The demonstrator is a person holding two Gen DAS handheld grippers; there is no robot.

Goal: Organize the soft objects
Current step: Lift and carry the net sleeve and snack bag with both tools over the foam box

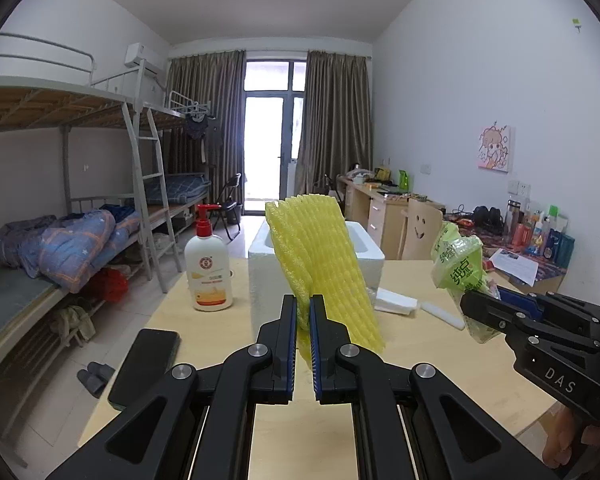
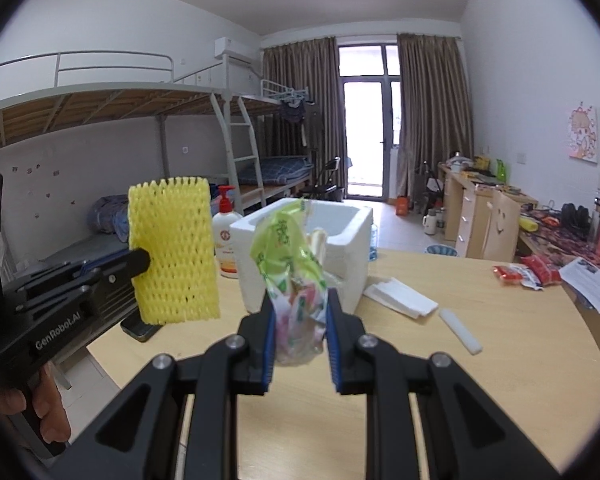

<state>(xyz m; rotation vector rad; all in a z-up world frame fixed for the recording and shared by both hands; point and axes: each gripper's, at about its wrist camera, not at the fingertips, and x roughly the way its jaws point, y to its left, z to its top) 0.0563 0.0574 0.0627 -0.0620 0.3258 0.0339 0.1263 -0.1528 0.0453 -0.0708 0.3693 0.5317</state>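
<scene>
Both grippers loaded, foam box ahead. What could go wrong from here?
1. The left gripper pinches only the bottom edge of the yellow foam net; the tall net could flop or slip out.
2. The right gripper holds a crinkled green plastic bag; it may snag on the white foam box rim.
3. Both loads are close together; reaching the box at once risks a collision, or bumping the lotion bottle beside it.

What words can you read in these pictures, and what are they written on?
"DAS": white letters on the body of the right gripper.
"GenRobot.AI": white letters on the body of the left gripper.
Green Chinese characters on the plastic bag in the right gripper: too crumpled to read surely.
Lotion bottle label: too small to read.
Paper sheet at the table's edge: print too small.
</scene>
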